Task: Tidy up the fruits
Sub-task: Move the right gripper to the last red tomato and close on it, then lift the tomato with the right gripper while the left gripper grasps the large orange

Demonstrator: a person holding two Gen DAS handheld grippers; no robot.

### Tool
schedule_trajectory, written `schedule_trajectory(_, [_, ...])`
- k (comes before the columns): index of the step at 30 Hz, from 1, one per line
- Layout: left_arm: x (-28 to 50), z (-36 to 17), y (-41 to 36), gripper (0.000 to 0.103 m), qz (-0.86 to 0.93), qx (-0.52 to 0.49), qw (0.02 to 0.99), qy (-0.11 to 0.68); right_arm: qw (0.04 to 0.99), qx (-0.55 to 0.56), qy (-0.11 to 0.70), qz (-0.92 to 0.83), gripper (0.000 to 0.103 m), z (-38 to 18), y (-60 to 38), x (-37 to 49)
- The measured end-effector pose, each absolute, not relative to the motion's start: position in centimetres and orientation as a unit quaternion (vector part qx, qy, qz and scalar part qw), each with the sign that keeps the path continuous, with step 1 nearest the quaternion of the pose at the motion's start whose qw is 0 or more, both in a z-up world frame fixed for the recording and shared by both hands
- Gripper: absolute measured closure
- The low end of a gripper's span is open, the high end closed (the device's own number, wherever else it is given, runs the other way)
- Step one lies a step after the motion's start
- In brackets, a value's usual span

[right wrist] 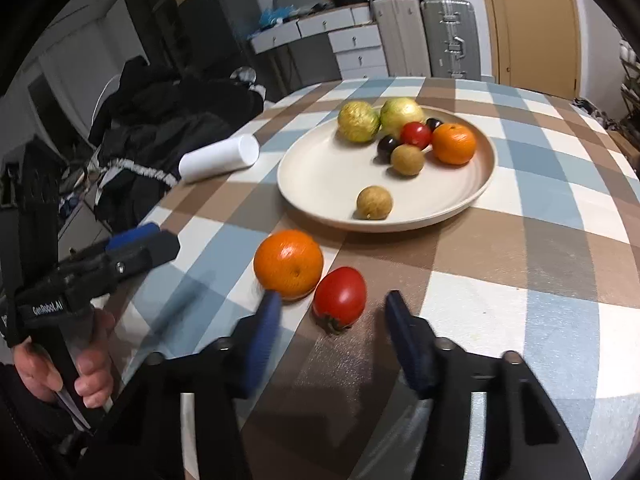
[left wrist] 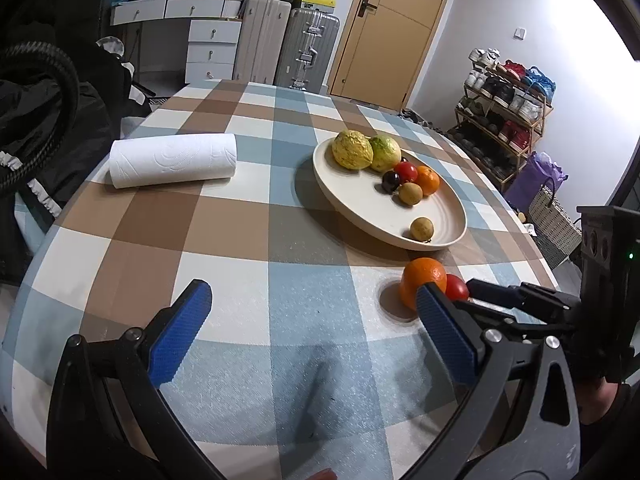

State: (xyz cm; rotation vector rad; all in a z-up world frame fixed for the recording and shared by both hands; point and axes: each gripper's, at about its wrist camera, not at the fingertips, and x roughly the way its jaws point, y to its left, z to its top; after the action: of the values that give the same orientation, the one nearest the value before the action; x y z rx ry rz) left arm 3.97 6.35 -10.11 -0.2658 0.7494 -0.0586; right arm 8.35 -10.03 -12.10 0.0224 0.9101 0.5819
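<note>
Straddling the smooth, soft red tomato (right wrist: 340, 298), the right gripper (right wrist: 332, 314) has wide, empty jaws; pinch its middle gently.

Bench cloth (right wrist: 520, 240) checked in brown, pale blue and white; cream plate (right wrist: 320, 184); orange (right wrist: 288, 262) bright orange, tomato (right wrist: 340, 296) red; white paper roll (left wrist: 172, 160); blue-padded black jaws
</note>
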Motion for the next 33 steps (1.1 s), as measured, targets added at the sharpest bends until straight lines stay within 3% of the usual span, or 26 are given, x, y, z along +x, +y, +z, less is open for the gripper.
schedule_trajectory(2, [4.1,-10.0,6.2,0.001,-0.028,-0.123,0.923,0.363,0.856,0.009,0.437,0.277,0.067,-12.3,-9.9,8.4])
schedule_trajectory(5, [4.4,-9.9,6.0,0.001,-0.030,-0.117,0.924,0.364,0.854,0.012,0.441,0.275,0.074,-12.5,-10.1,8.6])
schedule_trajectory(33, [9.8,-11.3,-0.8,0.001,-0.128,-0.077,0.894,0.423,0.865,0.094,0.411,0.271,0.077,-11.9,-15.1,7.5])
